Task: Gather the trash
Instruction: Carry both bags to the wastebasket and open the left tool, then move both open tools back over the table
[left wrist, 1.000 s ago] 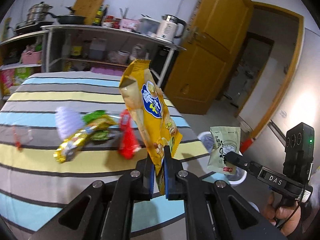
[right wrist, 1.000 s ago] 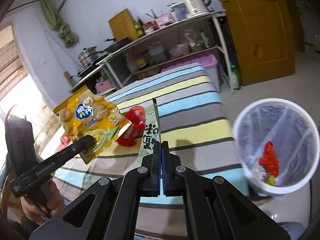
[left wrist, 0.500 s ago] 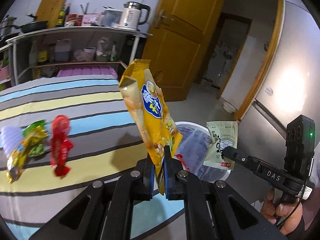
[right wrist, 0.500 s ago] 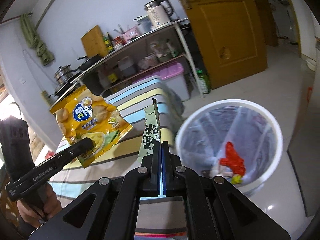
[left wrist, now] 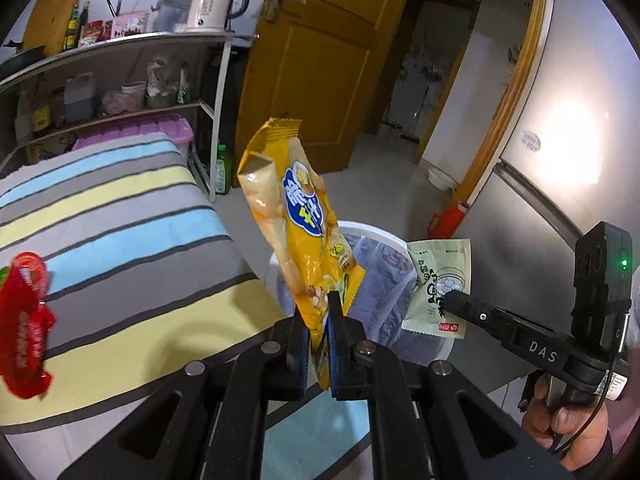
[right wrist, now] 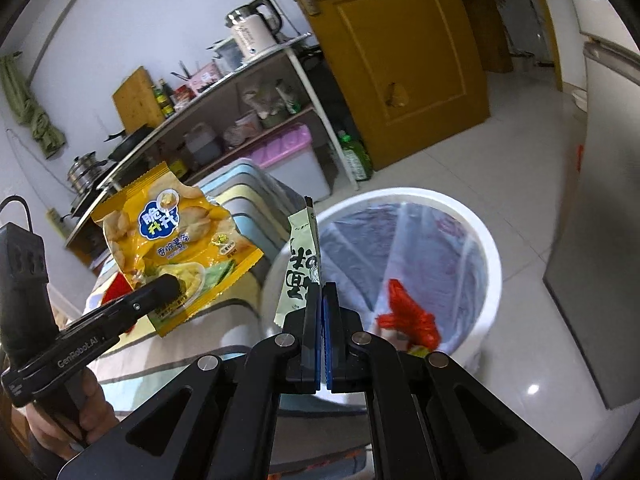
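My left gripper (left wrist: 318, 320) is shut on the bottom edge of a yellow chip bag (left wrist: 296, 216), which stands upright in front of the white trash bin (left wrist: 372, 236). In the right wrist view the same yellow chip bag (right wrist: 176, 232) hangs at the left over the table edge. My right gripper (right wrist: 321, 304) is shut on a pale green packet (right wrist: 304, 256), held edge-on beside the trash bin (right wrist: 476, 236). That green packet (left wrist: 440, 280) shows at the right of the left wrist view. A red wrapper (right wrist: 408, 316) lies inside the lined bin.
A red wrapper (left wrist: 24, 320) lies on the striped tablecloth (left wrist: 120, 216) at the left. Behind stand a metal shelf (left wrist: 216, 80) with a kettle, a yellow door (left wrist: 320, 60) and a grey fridge (left wrist: 560, 160). A hand (left wrist: 568, 424) grips the right tool.
Both grippers swung right from over the table toward the bin, each still holding its packet. The bin now sits right behind them; most table litter has slid out of view.
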Motion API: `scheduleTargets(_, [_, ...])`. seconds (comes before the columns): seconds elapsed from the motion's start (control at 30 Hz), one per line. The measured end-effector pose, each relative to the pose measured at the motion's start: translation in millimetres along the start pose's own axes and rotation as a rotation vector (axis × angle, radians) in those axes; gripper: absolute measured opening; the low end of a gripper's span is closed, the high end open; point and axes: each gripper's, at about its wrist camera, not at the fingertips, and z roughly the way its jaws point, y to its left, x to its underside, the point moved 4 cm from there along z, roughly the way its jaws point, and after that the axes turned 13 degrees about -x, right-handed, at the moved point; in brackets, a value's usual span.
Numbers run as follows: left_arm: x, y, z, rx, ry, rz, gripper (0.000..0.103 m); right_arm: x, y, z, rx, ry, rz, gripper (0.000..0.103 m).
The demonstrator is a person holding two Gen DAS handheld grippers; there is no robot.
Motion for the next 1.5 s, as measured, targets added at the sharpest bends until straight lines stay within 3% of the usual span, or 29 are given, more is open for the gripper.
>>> scheduleTargets(0.43, [7, -25, 33, 0.008, 0.088, 0.032, 0.010, 3, -43, 13, 0.050, 0.033, 0.111, 0.002])
scheduleTargets(0.5, [7, -25, 35, 0.011, 0.093, 0.031, 0.012, 3, -44, 13, 0.056, 0.034, 0.112, 0.004])
scheduleTargets(0.6, [4, -22, 37, 0.013, 0.095, 0.027, 0.023, 4, -45, 10, 0.060, 0.028, 0.107, 0.006])
scheduleTargets(0.73, [2, -20, 35, 0.012, 0.084, 0.019, 0.025, 4, -44, 8, 0.063, 0.022, 0.100, 0.007])
scheduleTargets(1.03, [5, -9, 11, 0.009, 0.033, -0.012, 0.025, 2, -23, -6, 0.054, -0.011, 0.051, 0.007])
scheduleTargets(1.33, [13, 12, -29, -0.023, -0.034, -0.049, 0.025, 2, 29, -18, 0.002, -0.035, -0.054, 0.007])
scheduleTargets(1.43, [18, 22, -42, -0.038, -0.053, -0.062, 0.025, 5, 45, -18, -0.025, -0.030, -0.082, 0.010])
scheduleTargets(1.5, [21, 29, -50, -0.047, -0.061, -0.070, 0.025, 8, 57, -16, -0.045, -0.025, -0.100, 0.021])
